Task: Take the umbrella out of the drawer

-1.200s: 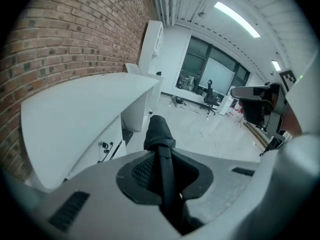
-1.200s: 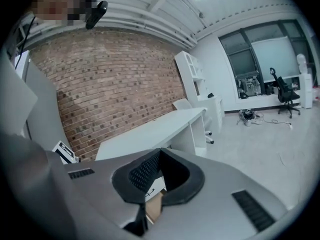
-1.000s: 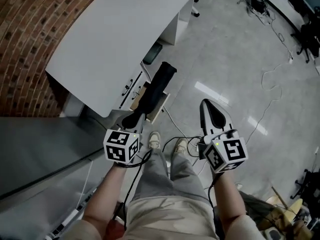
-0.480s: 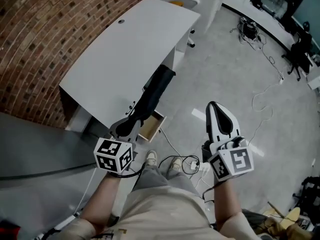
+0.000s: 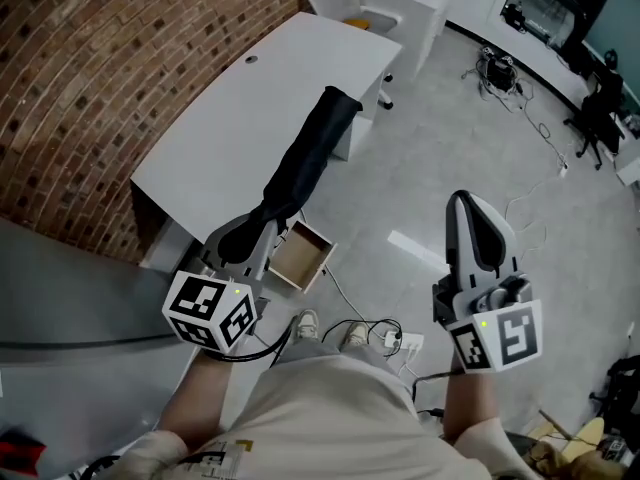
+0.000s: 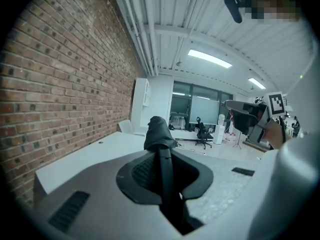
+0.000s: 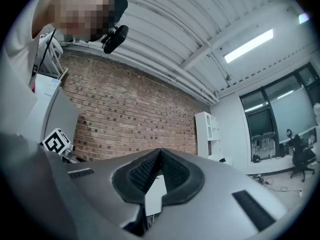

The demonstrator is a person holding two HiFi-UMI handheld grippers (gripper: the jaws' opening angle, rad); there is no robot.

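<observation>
**Left side.** A brick wall [image 5: 90, 78] runs along the left. A white desk [image 5: 230, 118] stands against it, with its long edge facing the open floor.

**Left gripper.** The left gripper [image 5: 243, 236] has its jaws pinching the near end of the folded black umbrella [image 5: 300, 163]. In the left gripper view the shaft runs straight up between the pads, and the bunched fabric stands beyond the fingertips. The umbrella is outside the drawer [image 5: 300, 256]. It is held in the air and slants away toward the far end of the desk. The drawer is pulled out below it and appears to hold nothing else.

**Step in hand.** The extraction looks all but complete.
- Hold the pinch firm. The grip is at one end, so the free length will tend to droop or swing.
- Keep the shaft in line with the jaws.
- Move slowly so the far tip does not strike the desk top.

**Edges.** Two edges lie nearest the load: the desk's long edge and the front lip of the pulled-out drawer. Route the umbrella rightward, away from both.

**Open room.** The grey floor [image 5: 420, 168] to the right of the desk is broad and bare. Loose cables [image 5: 370, 330] lie near the person's feet and are a trip hazard.

**Right gripper.** The right gripper [image 5: 468, 208] has its jaws pressed together with nothing between them. It is well apart from the umbrella, over clear floor.
</observation>
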